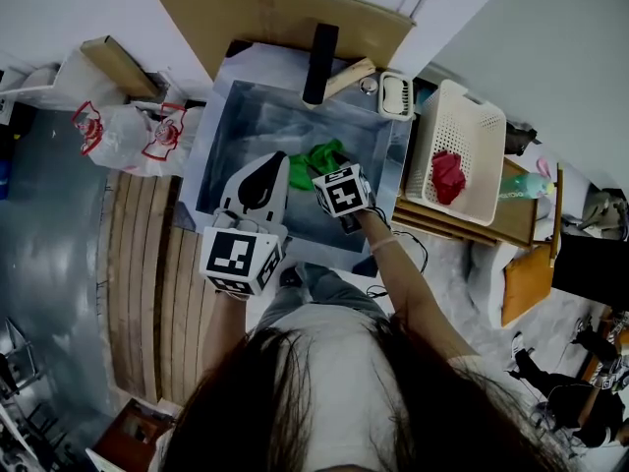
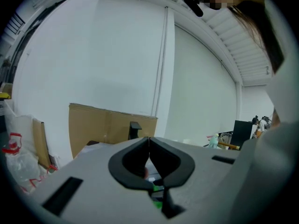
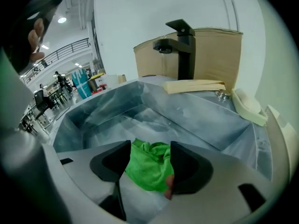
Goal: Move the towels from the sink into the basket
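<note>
Green towel (image 3: pixel 148 168) lies bunched on the sink (image 1: pixel 232 124) floor, toward its near wall. My right gripper (image 3: pixel 149 158) has its 2 jaws wide apart on either side of it, gripping nothing. My left gripper (image 2: pixel 149 143), over the sink's near edge, is closed tip to tip and empty. 1 red towel (image 1: pixel 448 176) sits in the white basket (image 1: pixel 480 118) beside the sink.

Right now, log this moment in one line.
left gripper: shut, empty | right gripper: open around green towel | green towel: in sink | red towel: in basket
</note>
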